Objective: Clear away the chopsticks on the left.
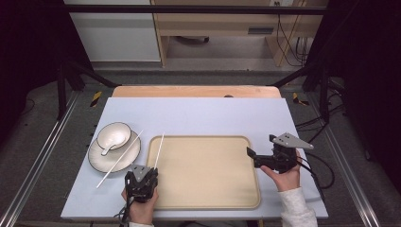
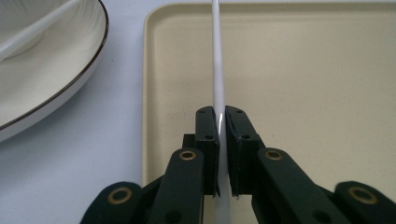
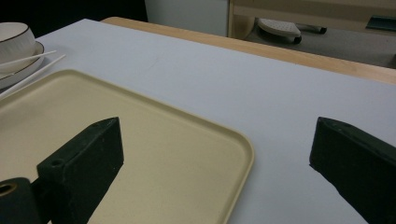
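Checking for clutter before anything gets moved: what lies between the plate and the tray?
In the high view, a white chopstick held by the left gripper runs along the tray's left rim; between it and the plate the tabletop is bare.

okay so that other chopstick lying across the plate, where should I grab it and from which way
Grip the chopstick at its near end, which overhangs the plate toward the person. Come from above, jaws straddling its thin width. The bowl and spoon crowd the far half. The left gripper already holds the other chopstick.
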